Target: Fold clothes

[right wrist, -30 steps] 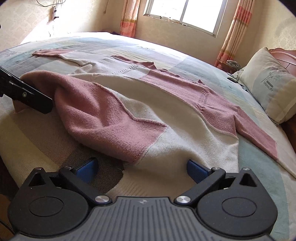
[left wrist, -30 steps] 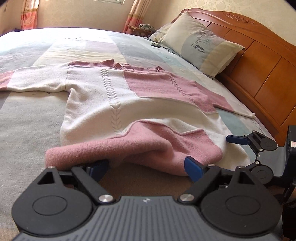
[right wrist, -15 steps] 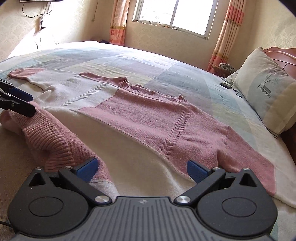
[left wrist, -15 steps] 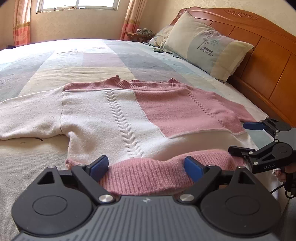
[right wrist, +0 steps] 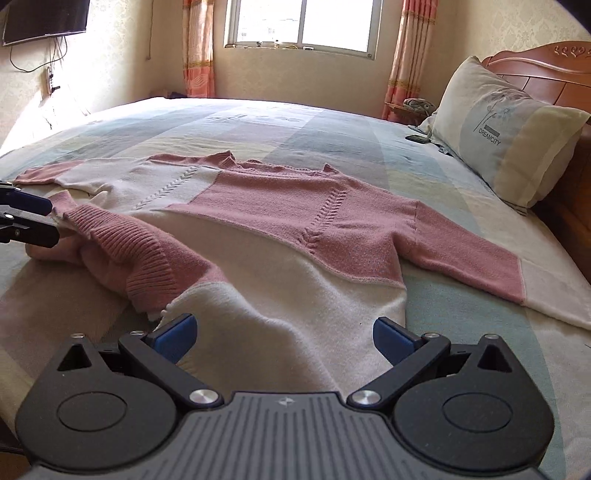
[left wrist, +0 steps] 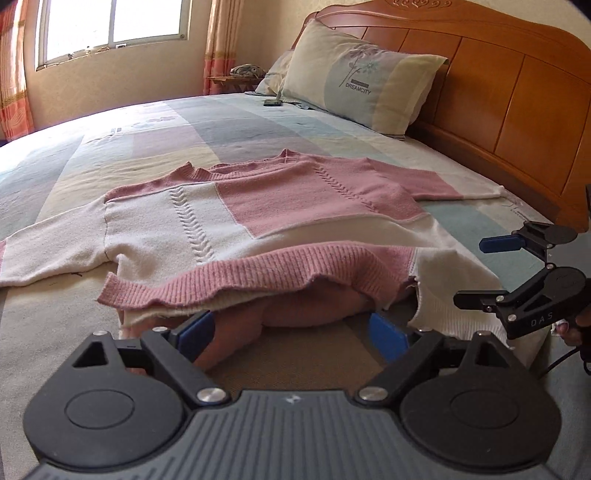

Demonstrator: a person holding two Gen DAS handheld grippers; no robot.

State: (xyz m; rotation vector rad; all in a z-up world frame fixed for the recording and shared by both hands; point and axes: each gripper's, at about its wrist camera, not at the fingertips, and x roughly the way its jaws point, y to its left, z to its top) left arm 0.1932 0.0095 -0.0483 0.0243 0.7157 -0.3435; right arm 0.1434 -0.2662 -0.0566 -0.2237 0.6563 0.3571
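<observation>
Sweater [left wrist: 229, 221]: flat on bed [left wrist: 221, 125], near hem rumpled.
Left gripper [left wrist: 291, 330]: wide, holding nothing.
Right gripper [right wrist: 282, 338]: wide, holding nothing.
Pillow [left wrist: 365, 92]: far right, against headboard [left wrist: 517, 96].
Phone [left wrist: 272, 103]: beside pillow.

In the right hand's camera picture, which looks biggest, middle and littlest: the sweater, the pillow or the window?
1. The pink and white sweater looks biggest by far.
2. The pillow.
3. The window looks smallest, but it is farthest away and cut off at the top, so that proves little.

Sweater [left wrist: 229, 221] soft fuzzy knit, ribbed hem; headboard [left wrist: 498, 110] glossy varnished wood
</observation>
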